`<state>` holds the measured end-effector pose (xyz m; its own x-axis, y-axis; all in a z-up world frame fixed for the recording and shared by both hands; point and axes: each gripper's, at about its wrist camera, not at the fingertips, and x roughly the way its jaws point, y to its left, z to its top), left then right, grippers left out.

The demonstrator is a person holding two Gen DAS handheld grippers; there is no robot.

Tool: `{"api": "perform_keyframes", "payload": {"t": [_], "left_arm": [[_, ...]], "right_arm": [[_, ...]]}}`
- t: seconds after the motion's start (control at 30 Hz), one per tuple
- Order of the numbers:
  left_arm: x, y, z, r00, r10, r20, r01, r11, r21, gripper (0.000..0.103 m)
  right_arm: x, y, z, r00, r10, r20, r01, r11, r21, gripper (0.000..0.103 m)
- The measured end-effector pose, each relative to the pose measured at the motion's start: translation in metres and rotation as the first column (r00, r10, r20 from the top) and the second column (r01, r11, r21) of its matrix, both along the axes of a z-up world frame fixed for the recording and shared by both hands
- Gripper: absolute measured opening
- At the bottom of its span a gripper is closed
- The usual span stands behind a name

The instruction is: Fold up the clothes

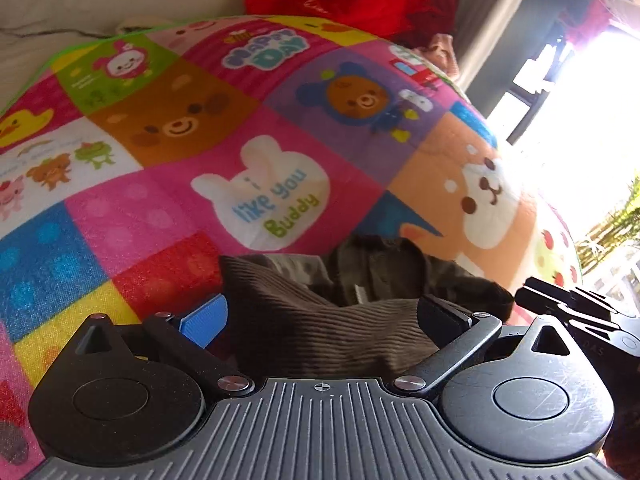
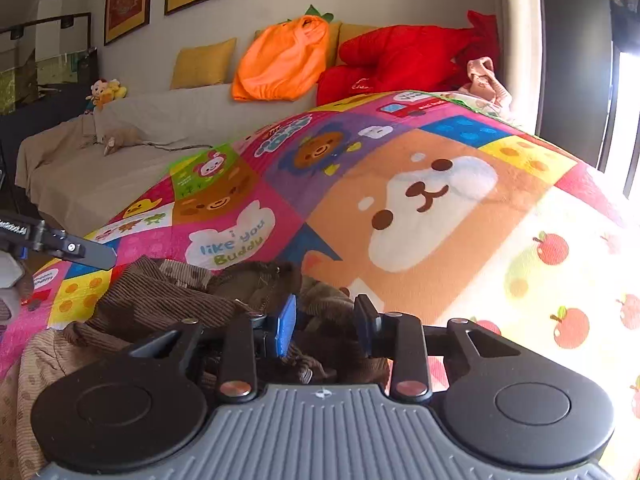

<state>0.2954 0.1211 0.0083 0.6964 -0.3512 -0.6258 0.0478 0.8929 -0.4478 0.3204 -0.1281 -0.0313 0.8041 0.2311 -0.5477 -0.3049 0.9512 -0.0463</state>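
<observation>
A brown corduroy garment (image 1: 320, 320) lies bunched on a colourful cartoon patchwork mat (image 1: 200, 152). My left gripper (image 1: 324, 312) is open wide, its fingers spread on either side of a raised fold of the corduroy. In the right wrist view the same garment (image 2: 172, 296) lies crumpled at the lower left of the mat (image 2: 440, 208). My right gripper (image 2: 326, 324) is open with a moderate gap, and the garment's edge lies between and under its fingers. Each gripper shows at the edge of the other's view, the right one (image 1: 576, 308) and the left one (image 2: 60, 244).
A beige sofa (image 2: 140, 132) stands behind the mat with an orange cushion (image 2: 280, 60), a red cushion (image 2: 400, 60), yellow pillows (image 2: 204, 64) and a small plush toy (image 2: 106, 90). A pink cloth (image 2: 484, 80) lies at the mat's far corner. A bright window is at the right.
</observation>
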Motion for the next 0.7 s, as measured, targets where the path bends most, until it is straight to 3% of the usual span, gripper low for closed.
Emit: {"api": "perform_keyframes", "payload": {"t": [0.13,0.23,0.33,0.37,0.4,0.43,0.5,0.7], "left_arm": [[0.022,0.012,-0.025,0.997,0.031,-0.069,-0.031,1.000,0.001,0.103],[0.033,0.006,-0.036,0.997,0.015,-0.071,-0.016,1.000,-0.007,0.099],[0.041,-0.006,-0.041,0.999,-0.012,-0.053,0.014,0.999,0.042,0.083],[0.041,-0.010,-0.041,0.998,-0.024,-0.049,0.027,0.998,0.062,0.067],[0.041,-0.013,-0.040,0.998,-0.037,-0.046,0.041,0.996,0.082,0.061],[0.041,-0.016,-0.039,0.998,-0.049,-0.045,0.053,0.994,0.098,0.041],[0.038,-0.017,-0.038,0.996,-0.062,-0.062,0.067,0.994,0.087,0.018],[-0.005,-0.016,0.004,0.998,-0.050,0.047,0.045,0.994,0.103,0.012]], "right_arm": [[0.030,0.003,-0.013,0.999,-0.027,-0.038,0.025,0.999,-0.038,0.039],[0.044,0.004,-0.030,0.997,-0.026,-0.069,0.024,0.999,-0.023,0.039],[0.048,0.011,-0.039,0.997,-0.010,-0.071,0.006,0.999,-0.050,0.038],[0.048,0.014,-0.042,0.997,-0.004,-0.072,0.000,0.998,-0.060,0.033],[0.048,0.016,-0.044,0.997,0.002,-0.075,-0.007,0.998,-0.070,0.017],[0.047,0.017,-0.044,0.997,0.006,-0.078,-0.012,0.997,-0.074,0.010],[0.041,0.014,-0.038,0.998,0.008,-0.064,-0.012,0.998,-0.056,0.007],[-0.018,-0.003,0.005,0.998,0.053,0.027,-0.054,0.998,0.014,0.006]]}}
